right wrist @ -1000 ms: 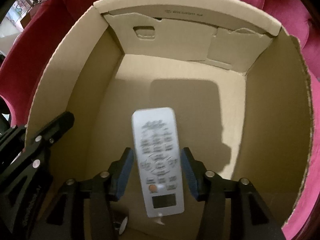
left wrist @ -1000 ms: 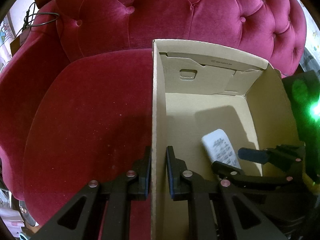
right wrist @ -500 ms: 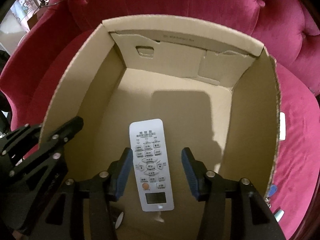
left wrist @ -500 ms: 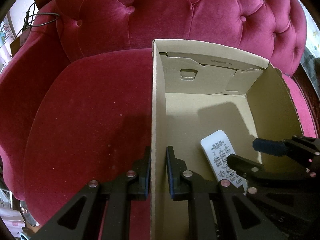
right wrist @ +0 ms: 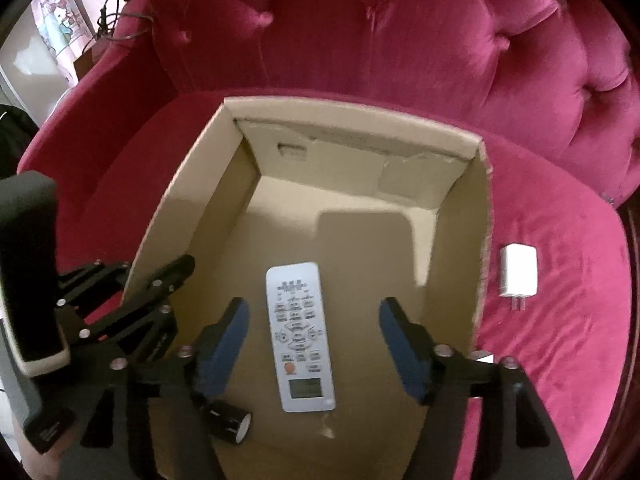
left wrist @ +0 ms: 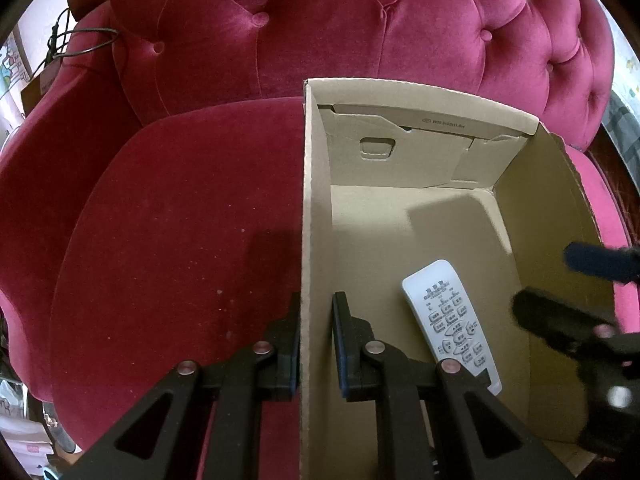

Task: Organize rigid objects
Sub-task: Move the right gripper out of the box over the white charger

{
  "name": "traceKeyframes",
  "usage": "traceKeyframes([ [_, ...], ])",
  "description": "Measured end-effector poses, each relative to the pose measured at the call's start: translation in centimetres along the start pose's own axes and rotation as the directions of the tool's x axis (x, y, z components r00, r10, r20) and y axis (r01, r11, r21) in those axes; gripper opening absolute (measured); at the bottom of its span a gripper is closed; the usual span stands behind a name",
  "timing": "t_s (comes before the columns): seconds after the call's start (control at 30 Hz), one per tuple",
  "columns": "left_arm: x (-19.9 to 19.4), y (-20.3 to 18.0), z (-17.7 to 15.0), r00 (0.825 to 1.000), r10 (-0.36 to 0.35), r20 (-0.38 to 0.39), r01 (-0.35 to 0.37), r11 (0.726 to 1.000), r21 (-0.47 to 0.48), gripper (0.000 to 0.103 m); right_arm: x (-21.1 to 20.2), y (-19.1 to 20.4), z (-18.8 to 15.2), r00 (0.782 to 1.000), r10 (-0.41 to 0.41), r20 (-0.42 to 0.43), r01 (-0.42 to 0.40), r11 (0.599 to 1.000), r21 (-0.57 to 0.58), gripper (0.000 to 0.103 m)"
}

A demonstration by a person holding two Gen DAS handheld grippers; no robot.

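Note:
An open cardboard box [left wrist: 316, 208] [right wrist: 484, 216] sits on the seat of a red velvet armchair. A white remote control [left wrist: 452, 320] [right wrist: 300, 336] lies flat on the box floor. My left gripper [left wrist: 316, 340] [right wrist: 156, 280] is shut on the box's left wall, one finger inside and one outside. My right gripper [right wrist: 312, 340] [left wrist: 560, 284] is open and empty, raised above the remote. A small black cylinder [right wrist: 230, 424] lies in the box's near corner. A white charger plug [right wrist: 518, 272] lies on the seat right of the box.
The tufted chair back [left wrist: 360, 20] rises behind the box. The bare seat cushion [left wrist: 180, 240] lies left of the box. A cable [left wrist: 68, 44] hangs over the left armrest. A small white object [right wrist: 486, 358] shows behind my right finger.
My right gripper let go of the remote, opened wide and rose up and back out of the box. The remote now lies on the box floor. My left gripper has not moved.

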State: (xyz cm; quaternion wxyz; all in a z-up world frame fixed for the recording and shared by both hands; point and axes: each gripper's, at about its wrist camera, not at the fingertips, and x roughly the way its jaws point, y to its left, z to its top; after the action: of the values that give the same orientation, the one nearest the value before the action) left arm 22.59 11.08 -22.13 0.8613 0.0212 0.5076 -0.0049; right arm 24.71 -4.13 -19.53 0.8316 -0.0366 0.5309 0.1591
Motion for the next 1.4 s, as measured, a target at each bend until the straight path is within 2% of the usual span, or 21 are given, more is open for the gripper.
traceKeyframes([
  [0.4, 0.0, -0.4, 0.1, 1.0, 0.015, -0.001, -0.015, 1.0, 0.01, 0.015, -4.0, -3.3, 0.1, 0.996, -0.052, 0.066, 0.05, 0.998, 0.031, 0.1],
  [0.93, 0.1, -0.3, 0.2, 1.0, 0.006, -0.003, -0.006, 1.0, 0.003, 0.015, -5.2, -11.0, 0.3, 0.981, -0.173, 0.088, 0.158, 0.976, 0.152, 0.103],
  [1.2, 0.0, -0.4, 0.1, 1.0, 0.009, -0.003, -0.009, 1.0, 0.004, 0.015, -4.4, -14.6, -0.2, 0.968, -0.237, 0.079, 0.216, 0.952, 0.215, 0.103],
  [1.4, 0.1, -0.6, 0.2, 1.0, 0.009, -0.003, -0.009, 1.0, 0.004, 0.015, -3.1, -16.1, -0.8, 0.962, -0.262, 0.075, 0.241, 0.945, 0.22, 0.103],
])
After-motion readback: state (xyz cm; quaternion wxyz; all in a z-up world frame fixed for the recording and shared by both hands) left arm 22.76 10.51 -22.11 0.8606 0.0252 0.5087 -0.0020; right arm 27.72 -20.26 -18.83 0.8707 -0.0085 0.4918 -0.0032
